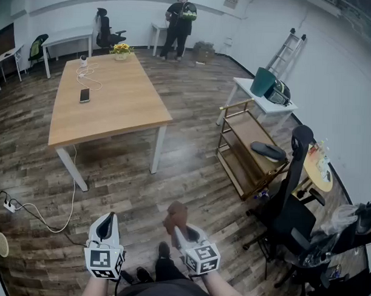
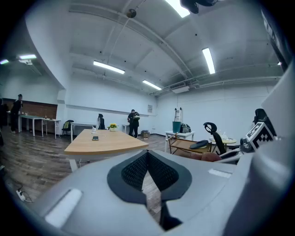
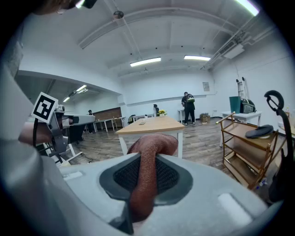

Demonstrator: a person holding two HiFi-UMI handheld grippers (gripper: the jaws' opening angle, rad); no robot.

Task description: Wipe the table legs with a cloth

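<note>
No words, brands or numbers can be read anywhere in the room. The cubes on the left gripper (image 1: 112, 217) and the right gripper (image 1: 175, 228) carry black-and-white square marker patterns, not letters. The brown cloth (image 3: 147, 156) pinched in the right gripper shows only plain fabric. A small pale sign (image 1: 232, 0) hangs on the far wall (image 1: 135, 9), to the right of a person (image 1: 179, 23) standing there. Its print is too small to make out.
</note>
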